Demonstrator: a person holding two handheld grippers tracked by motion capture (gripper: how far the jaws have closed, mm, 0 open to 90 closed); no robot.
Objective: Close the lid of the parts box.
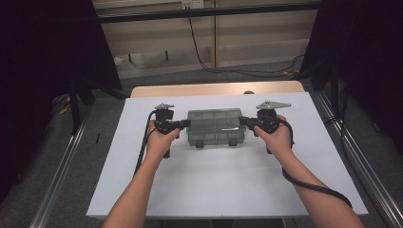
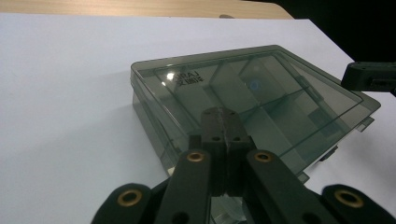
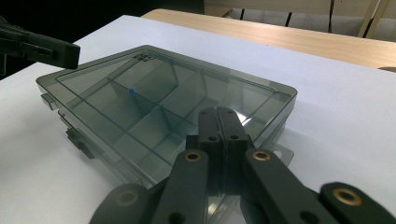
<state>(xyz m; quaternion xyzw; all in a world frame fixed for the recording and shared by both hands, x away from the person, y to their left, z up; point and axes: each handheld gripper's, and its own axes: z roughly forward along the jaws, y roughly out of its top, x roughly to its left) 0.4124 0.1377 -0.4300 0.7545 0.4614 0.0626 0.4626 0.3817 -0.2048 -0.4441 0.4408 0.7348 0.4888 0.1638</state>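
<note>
Lying on the white sheet (image 1: 228,185) with its long axis running side to side, the smoky compartment box (image 1: 215,126) sits between the clenched left gripper (image 1: 186,123) and clenched right gripper (image 1: 241,120), each equally near one short end, jaw tips over the lid.

The box (image 2: 243,93) is smoky see-through plastic, smooth and glossy, its lid catching glints. The sheet (image 1: 228,180) under it looks like matt white paper. The table (image 1: 214,89) edge is pale wood, smooth. Both grippers' jaws are matt black plastic with brass-coloured rivets (image 2: 196,157).
</note>
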